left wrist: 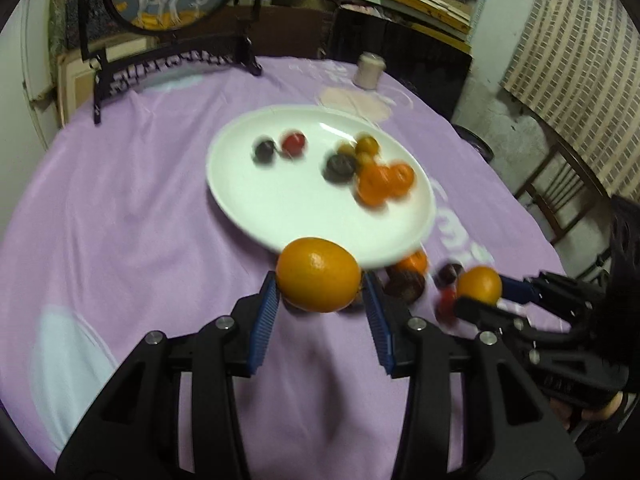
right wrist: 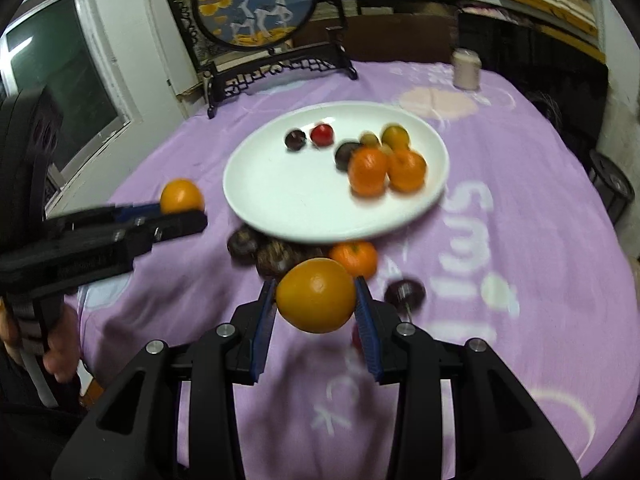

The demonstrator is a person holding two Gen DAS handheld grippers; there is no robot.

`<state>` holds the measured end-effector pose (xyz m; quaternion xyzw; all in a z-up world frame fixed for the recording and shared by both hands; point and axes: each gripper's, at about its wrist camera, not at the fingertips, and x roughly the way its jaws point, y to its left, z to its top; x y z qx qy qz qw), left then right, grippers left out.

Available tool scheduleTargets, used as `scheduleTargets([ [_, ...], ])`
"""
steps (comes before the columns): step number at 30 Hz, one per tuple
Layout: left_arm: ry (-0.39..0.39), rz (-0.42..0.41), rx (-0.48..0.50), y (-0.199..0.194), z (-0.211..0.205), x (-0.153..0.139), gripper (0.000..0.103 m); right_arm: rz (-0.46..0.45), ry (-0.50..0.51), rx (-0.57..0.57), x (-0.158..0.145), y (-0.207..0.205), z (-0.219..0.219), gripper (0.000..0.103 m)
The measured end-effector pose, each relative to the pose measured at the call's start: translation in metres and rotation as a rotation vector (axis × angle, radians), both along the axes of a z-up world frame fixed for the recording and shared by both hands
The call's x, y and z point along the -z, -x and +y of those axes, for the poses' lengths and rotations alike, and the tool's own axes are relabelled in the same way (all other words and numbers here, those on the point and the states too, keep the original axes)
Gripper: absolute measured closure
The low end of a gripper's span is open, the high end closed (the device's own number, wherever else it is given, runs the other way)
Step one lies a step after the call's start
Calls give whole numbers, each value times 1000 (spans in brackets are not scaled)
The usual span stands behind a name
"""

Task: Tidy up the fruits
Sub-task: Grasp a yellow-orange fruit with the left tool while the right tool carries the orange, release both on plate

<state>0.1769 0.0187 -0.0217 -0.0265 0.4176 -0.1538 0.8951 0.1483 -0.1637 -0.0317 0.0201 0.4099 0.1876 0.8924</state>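
Oranges, one per gripper. Left gripper (left wrist: 320, 294) clamped on a large orange (left wrist: 319, 274), blue pads (left wrist: 266, 316) pressed to its two sides, fruit at the fingertips and raised off the purple tablecloth (left wrist: 120, 208), just short of the near rim of the white plate (left wrist: 280, 208). Right gripper (right wrist: 316, 300) likewise clenched on a second orange (right wrist: 316, 295), held between both blue pads (right wrist: 366, 324), lifted above the cloth and in front of the plate's near edge. Seen from the left wrist view, that second orange (left wrist: 479, 285) sits at the tip of the right gripper, off to the right, near the loose fruit; seen from the right wrist view, the left-held orange (right wrist: 182, 196) hangs to the left of the plate (right wrist: 280, 200), beside its rim.

On the plate: two tangerines (right wrist: 386, 170) touching each other at the right, a dark round fruit (right wrist: 346, 154) just beside them, yellowish small fruits (right wrist: 395, 137) behind, plus a dark one (right wrist: 295, 139) and a red one (right wrist: 322, 135) side by side further back. Much blurred by motion.

On the cloth, near the plate's front rim: a tangerine (right wrist: 354, 258), two brown-dark fruits (right wrist: 260, 252) close together, and one dark fruit (right wrist: 405, 293) apart to the right. A red fruit partly hidden behind the right finger; kind not clear.

Further back on the table: a pale cylindrical jar (right wrist: 466, 69) and a dark carved stand with a round painted screen (right wrist: 256, 4).
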Motion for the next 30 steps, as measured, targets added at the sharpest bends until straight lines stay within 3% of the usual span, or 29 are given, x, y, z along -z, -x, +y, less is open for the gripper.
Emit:
scheduleTargets([
  [5, -12, 17, -41, -55, 4, -13, 59, -18, 49, -44, -15, -44, 22, 64],
  [12, -18, 115, -89, -136, -4, 7, 59, 18, 120, -100, -7, -131, 48, 64],
  [17, 3, 176, -101, -163, -4, 26, 59, 96, 128, -125, 19, -163, 56, 64],
  [23, 2, 184, -99, -172, -3, 31, 57, 92, 144, -132, 23, -169, 61, 63],
  [24, 7, 178, -108, -172, -1, 30, 54, 92, 153, -128, 23, -169, 61, 57],
  [25, 11, 171, -112, -171, 0, 28, 42, 87, 156, -124, 22, -168, 60, 46],
  [26, 16, 160, -118, -169, 2, 25, 28, 73, 155, -116, 18, -164, 59, 41],
  [30, 65, 103, -108, -144, 9, 2, 22, 11, 141, -117, -6, -139, 52, 40],
])
